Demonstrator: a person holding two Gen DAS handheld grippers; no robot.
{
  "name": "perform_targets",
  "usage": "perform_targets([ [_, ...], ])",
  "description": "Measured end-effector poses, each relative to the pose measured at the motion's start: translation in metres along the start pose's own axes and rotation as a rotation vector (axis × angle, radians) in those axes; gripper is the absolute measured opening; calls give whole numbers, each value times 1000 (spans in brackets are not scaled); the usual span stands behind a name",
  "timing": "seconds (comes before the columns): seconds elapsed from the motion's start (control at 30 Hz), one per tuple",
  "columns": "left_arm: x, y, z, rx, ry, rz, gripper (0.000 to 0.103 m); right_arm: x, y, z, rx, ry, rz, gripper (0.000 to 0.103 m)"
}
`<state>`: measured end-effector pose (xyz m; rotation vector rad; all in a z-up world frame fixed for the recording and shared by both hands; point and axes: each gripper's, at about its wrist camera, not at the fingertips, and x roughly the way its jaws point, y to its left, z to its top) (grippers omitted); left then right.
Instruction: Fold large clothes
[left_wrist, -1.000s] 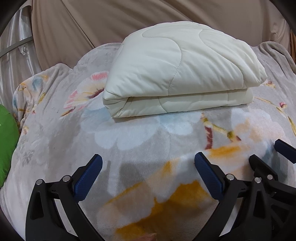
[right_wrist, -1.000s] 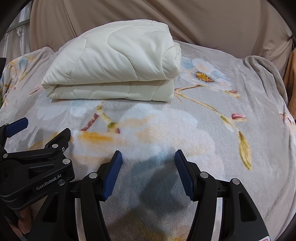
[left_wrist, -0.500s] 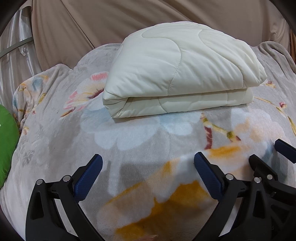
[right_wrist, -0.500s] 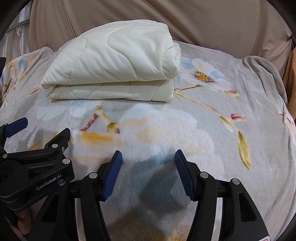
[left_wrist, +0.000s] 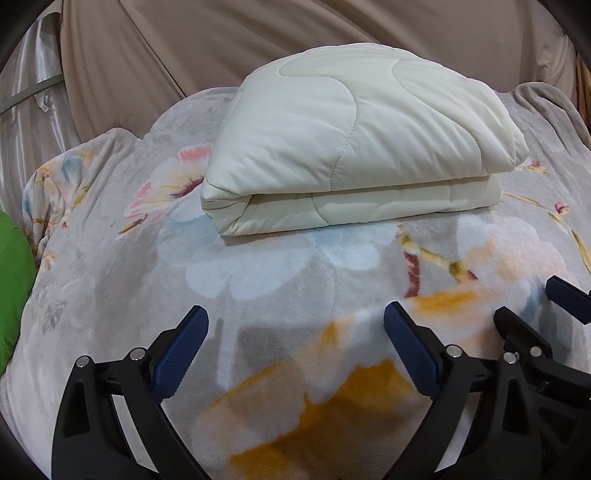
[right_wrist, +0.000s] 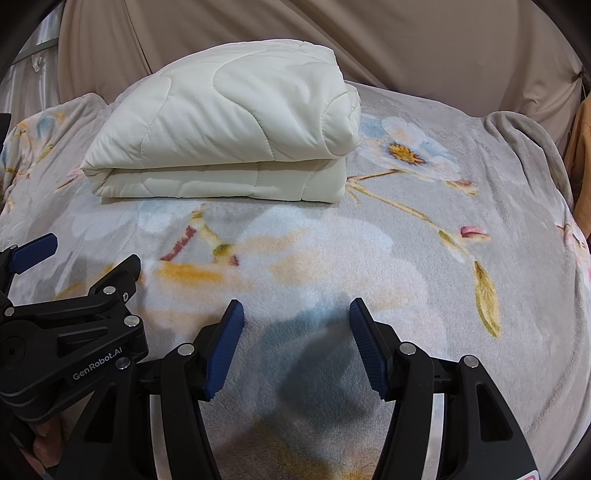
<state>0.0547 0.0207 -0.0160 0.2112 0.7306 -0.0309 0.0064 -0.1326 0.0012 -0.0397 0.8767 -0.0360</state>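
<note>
Cream quilted comforter (left_wrist: 354, 147), folded flat

Each camera sat low on its own gripper and looked forward over the flowered blanket (left_wrist: 258, 280). Both saw the folded white quilt (left_wrist: 354, 147) a little ahead. The right camera also saw the left gripper (right_wrist: 77, 266) beside it.
</note>
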Motion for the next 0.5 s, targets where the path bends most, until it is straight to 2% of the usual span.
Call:
perform_targets([
  [0.5, 1, -1, 0, 8, -7, 8, 90, -2, 0, -1, -3, -6, -17, 59],
])
